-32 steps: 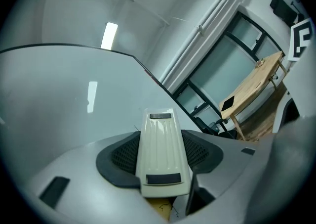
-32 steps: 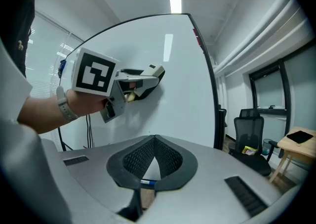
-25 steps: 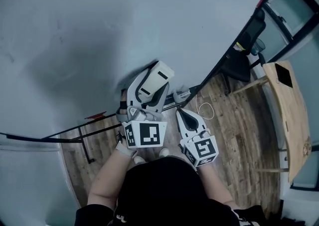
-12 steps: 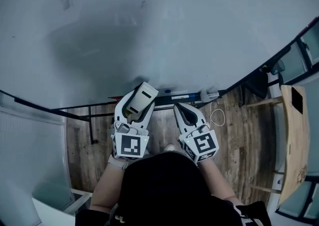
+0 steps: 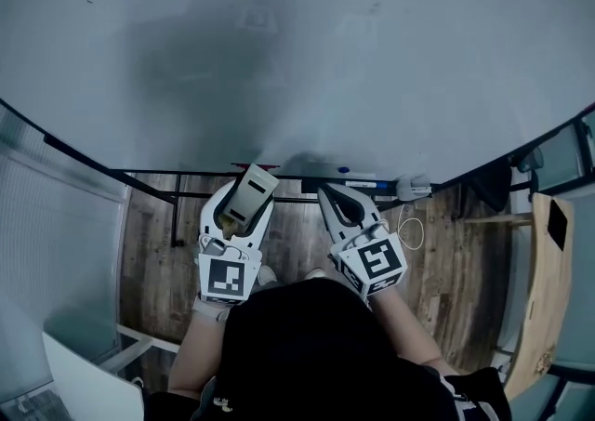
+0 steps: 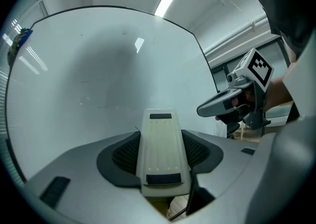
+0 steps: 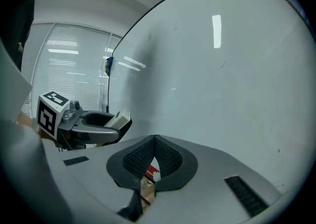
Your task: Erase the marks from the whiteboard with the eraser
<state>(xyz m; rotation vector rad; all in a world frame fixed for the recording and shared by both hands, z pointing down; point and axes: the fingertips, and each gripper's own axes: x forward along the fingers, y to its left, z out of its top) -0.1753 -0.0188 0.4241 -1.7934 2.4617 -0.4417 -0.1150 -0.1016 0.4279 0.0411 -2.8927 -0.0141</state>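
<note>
The left gripper (image 5: pixel 244 202) is clamped on the eraser (image 5: pixel 249 189), its jaws apart only by the eraser's width. The left gripper view shows this best: the cream block lies lengthwise between the black ribbed pads, its back toward the camera and its far end toward the whiteboard (image 5: pixel 325 57), short of touching it. The right gripper (image 5: pixel 327 194) holds nothing. Its own view shows the pad tips pressed together, and a bit of wooden floor (image 5: pixel 307 243) shows through the small gap behind them.

Only the head view shows the tray (image 5: pixel 358 182) along the board's lower edge, with blue-capped markers lying in it, just ahead of both grippers. It also picks up faint smudges (image 5: pixel 253 18) high on the board. The right gripper view alone shows the window blinds (image 7: pixel 69 65) off to the left, and the left gripper side-on with the eraser poking out of it.

Half a second ago both grippers sat a touch higher and the board's edge crossed lower. A second ago the eraser angled more to the right. The eraser has stayed gripped throughout.
</note>
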